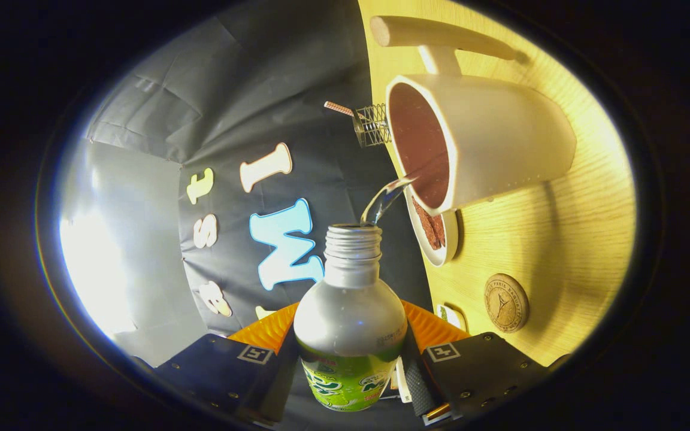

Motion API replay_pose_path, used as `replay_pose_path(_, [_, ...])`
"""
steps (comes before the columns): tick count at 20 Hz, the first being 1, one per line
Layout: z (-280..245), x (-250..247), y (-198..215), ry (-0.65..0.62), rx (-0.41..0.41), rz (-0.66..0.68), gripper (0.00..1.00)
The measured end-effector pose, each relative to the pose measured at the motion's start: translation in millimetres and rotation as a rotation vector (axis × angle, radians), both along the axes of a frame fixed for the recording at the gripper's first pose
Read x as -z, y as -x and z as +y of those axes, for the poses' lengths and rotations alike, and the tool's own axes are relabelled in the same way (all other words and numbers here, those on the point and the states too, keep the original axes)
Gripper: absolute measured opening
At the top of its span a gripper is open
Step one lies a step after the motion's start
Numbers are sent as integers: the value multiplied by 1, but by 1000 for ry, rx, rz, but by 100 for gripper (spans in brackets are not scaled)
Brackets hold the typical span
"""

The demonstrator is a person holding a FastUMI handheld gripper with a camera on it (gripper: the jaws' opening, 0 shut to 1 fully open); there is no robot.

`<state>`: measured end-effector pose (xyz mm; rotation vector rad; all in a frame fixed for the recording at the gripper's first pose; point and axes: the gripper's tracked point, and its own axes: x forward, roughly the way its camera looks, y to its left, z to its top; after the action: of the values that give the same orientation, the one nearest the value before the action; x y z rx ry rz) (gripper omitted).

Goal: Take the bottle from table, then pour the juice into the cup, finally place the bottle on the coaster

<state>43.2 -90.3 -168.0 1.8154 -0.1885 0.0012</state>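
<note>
While the gripper (350, 359) clamps the bottle (350, 326) between both fingers, the whole view is tipped sideways and a clear stream (386, 200) runs from the bottle's open threaded neck into the white cup (489, 140). The cup stands on a small white dish (448, 239) on the wooden table (584, 239), its handle pointing away from the bottle. A round cork coaster (506, 302) lies bare on the table near the dish, apart from it.
</note>
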Motion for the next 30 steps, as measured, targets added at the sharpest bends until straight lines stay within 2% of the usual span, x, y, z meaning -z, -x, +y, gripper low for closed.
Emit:
replay_pose_path(19, [-18,-6,0,-114,36,-17,77])
replay_pose_path(30, [-22,-7,2,-206,24,-12,77])
